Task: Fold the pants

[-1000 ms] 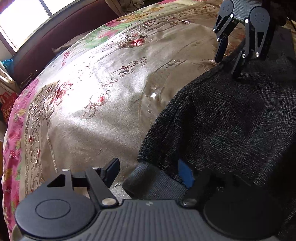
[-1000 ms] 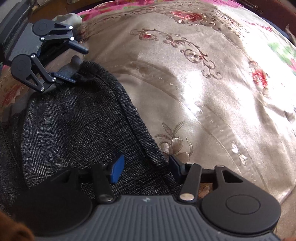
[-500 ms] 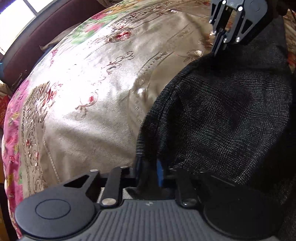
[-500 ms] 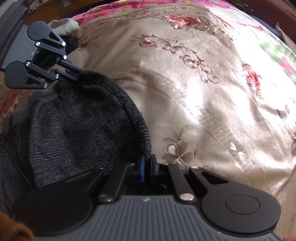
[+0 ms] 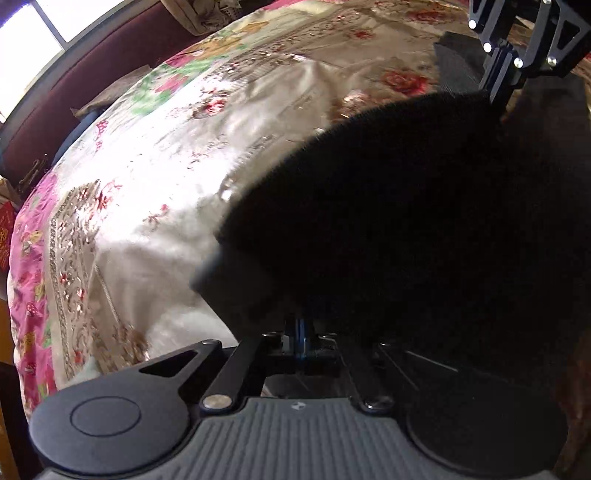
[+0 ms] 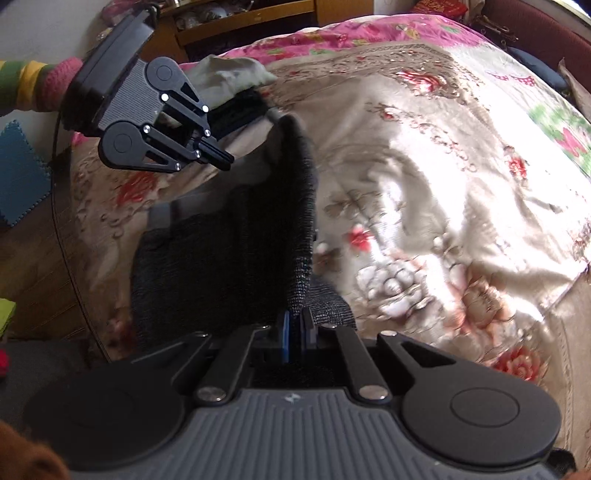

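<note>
The dark grey knit pants point(image 5: 406, 206) hang lifted above the bed, stretched between both grippers. My left gripper point(image 5: 300, 332) is shut on one corner of the pants' edge. My right gripper point(image 6: 295, 332) is shut on the other corner; the fabric point(image 6: 273, 236) rises from its jaws toward the left gripper point(image 6: 218, 158), which shows at upper left. The right gripper also shows in the left wrist view point(image 5: 498, 92) at top right, pinching the cloth's far corner. The lower part of the pants still lies on the bed.
A beige floral bedspread point(image 5: 166, 177) with a pink border point(image 6: 351, 33) covers the bed. A dark red headboard point(image 5: 74, 85) and a window are beyond. A pale cloth point(image 6: 229, 74) lies near the bed's edge, and a wooden shelf point(image 6: 251, 18) stands behind.
Both grippers closed on the pants' edge corners, then lifted the fabric off the bed. The cloth now hangs raised between them.
</note>
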The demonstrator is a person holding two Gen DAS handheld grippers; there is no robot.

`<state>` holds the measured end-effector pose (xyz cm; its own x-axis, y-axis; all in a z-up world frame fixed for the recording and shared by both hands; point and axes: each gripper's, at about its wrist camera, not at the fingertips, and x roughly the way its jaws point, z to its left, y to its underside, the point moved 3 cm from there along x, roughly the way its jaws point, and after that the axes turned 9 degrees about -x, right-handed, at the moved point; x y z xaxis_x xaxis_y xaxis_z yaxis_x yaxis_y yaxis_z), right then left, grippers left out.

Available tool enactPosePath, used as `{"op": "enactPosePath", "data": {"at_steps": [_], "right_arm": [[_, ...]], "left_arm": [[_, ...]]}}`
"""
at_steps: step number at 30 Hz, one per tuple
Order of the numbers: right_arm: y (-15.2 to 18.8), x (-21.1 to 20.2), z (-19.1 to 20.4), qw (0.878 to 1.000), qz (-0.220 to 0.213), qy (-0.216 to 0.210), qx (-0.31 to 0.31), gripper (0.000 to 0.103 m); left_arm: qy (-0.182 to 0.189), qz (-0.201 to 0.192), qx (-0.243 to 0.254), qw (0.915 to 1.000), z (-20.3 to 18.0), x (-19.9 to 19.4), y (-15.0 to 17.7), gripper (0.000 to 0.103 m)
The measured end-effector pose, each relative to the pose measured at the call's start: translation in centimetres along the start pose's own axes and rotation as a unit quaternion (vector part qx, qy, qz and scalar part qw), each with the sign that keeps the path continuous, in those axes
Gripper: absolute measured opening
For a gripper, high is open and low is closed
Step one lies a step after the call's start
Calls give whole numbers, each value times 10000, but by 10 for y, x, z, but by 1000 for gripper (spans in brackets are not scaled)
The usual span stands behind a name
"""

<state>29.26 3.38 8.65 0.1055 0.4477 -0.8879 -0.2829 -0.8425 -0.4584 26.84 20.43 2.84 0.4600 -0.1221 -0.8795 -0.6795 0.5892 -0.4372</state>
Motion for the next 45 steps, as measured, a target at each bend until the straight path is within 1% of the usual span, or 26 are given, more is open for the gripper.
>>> {"op": "enactPosePath", "data": {"at_steps": [2,4,5,6,8,9,11,13,16,18,19,21,23,25,27,29,32,34,35,37,38,40,42,43,44,45], "right_arm": [[10,0,24,9999,6,-155,64,6],[24,15,40,9981,124,-453,392,6],[32,25,49,9973,260,-533,436,6],[37,33,59,9979,352,-463,289,6],[47,48,82,9986,467,-167,-177,6],[49,54,86,9984,515,-159,-177,6],[53,67,90,9981,568,-234,65,6],[53,71,97,9986,497,-183,56,6],[56,65,109,9989,364,-287,-3,6],[59,64,117,9987,406,-259,-168,6],[62,67,118,9985,468,-225,-188,6],[67,77,121,9978,622,-188,-108,6],[74,85,125,9970,716,-43,-276,6],[77,94,128,9970,734,81,-249,7],[77,102,132,9962,752,248,-354,7],[77,101,135,9956,787,266,-444,10],[79,86,131,9963,678,173,-491,12],[77,73,125,9977,606,111,-285,14],[75,63,120,9985,532,77,-120,14],[67,41,107,9996,201,108,168,14],[62,33,97,9992,-18,206,335,14],[57,27,72,9971,-228,479,547,22],[61,39,44,9942,-157,902,568,24],[66,49,32,9922,48,1106,570,24],[75,60,21,9901,393,1208,597,24],[85,67,15,9874,684,1227,723,27]], "left_arm": [[93,110,11,9999,-24,-10,21,17],[-53,137,-60,9999,-42,-13,40,17],[-121,113,-144,9998,-47,-14,47,17],[-206,45,-250,9995,-50,-16,52,17],[-455,-191,-295,9983,-51,-24,55,22],[-583,-310,-294,9974,-50,-28,55,22],[-785,-370,-241,9959,-50,-34,58,23],[-896,-349,-332,9948,-51,-38,65,25],[-1315,-346,-264,9904,-61,-37,79,27],[-1447,-318,-388,9882,-68,-33,90,29],[-1474,-219,-409,9880,-71,-28,96,33],[-1715,106,-397,9843,-77,-12,113,34],[-1771,290,-558,9822,-83,-9,128,34],[-1811,392,-778,9796,-88,-13,138,35],[-1795,338,-1141,9765,-89,-20,139,35],[-1706,246,-1464,9741,-89,-26,138,36],[-1630,153,-1813,9697,-83,-28,135,37],[-1556,32,-2083,9656,-76,-29,132,37],[-1555,3,-2136,9645,-74,-29,130,38],[-1727,75,-1972,9650,-73,-26,133,43],[-1821,156,-1850,9656,-71,-23,137,43],[-1904,344,-1849,9635,-68,-24,147,44],[-2003,273,-2035,9580,-65,-34,149,43],[-2072,176,-2092,9555,-64,-41,145,43],[-2113,23,-2111,9544,-66,-49,138,43],[-2084,-157,-2105,9550,-69,-56,130,43]]}}
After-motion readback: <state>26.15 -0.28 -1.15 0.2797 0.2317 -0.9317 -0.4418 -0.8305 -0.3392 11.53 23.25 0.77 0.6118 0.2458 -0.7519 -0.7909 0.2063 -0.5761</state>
